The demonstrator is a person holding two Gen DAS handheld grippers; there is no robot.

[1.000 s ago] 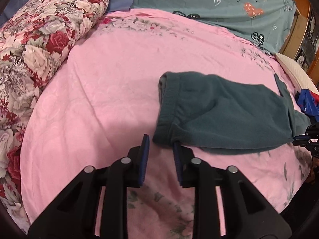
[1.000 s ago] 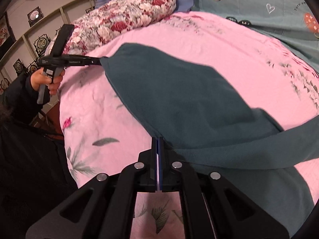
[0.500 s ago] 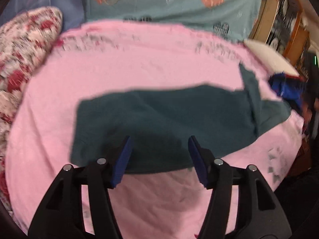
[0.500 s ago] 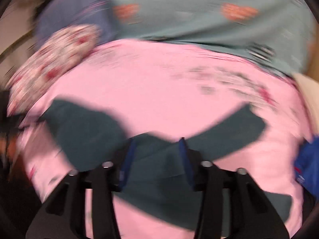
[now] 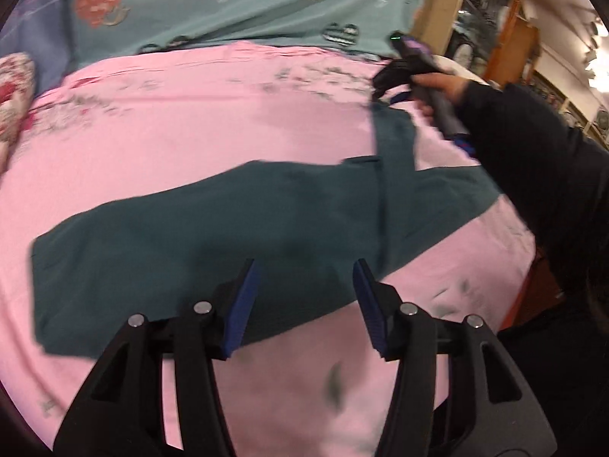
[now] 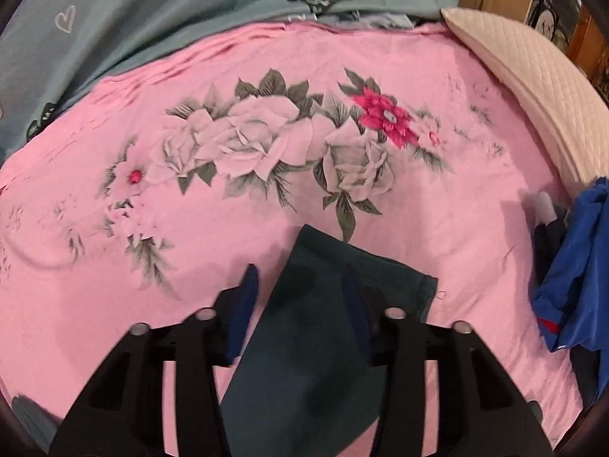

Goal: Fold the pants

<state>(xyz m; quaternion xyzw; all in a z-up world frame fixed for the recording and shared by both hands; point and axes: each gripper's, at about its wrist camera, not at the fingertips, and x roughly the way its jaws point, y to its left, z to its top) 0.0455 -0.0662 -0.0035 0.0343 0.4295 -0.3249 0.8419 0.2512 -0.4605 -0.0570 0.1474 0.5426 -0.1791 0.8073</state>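
Observation:
Dark teal pants (image 5: 213,228) lie folded lengthwise across the pink bed sheet (image 5: 190,114). One leg end sticks out toward the far right (image 5: 392,133). My left gripper (image 5: 302,297) is open and empty, just above the pants' near edge. My right gripper (image 6: 300,304) is open and empty over that leg end (image 6: 335,304). In the left wrist view the right gripper (image 5: 396,76) hovers at the tip of the leg, held by a hand in a dark sleeve.
A teal heart-print quilt (image 5: 228,7) lies along the far side. A floral pillow (image 5: 13,91) is at the left. A cream quilted pillow (image 6: 533,83) and blue clothes (image 6: 582,266) lie at the right edge of the bed.
Both grippers have opened and let go of the pants. The left one moved right along the near edge. The right one swung to the far leg end.

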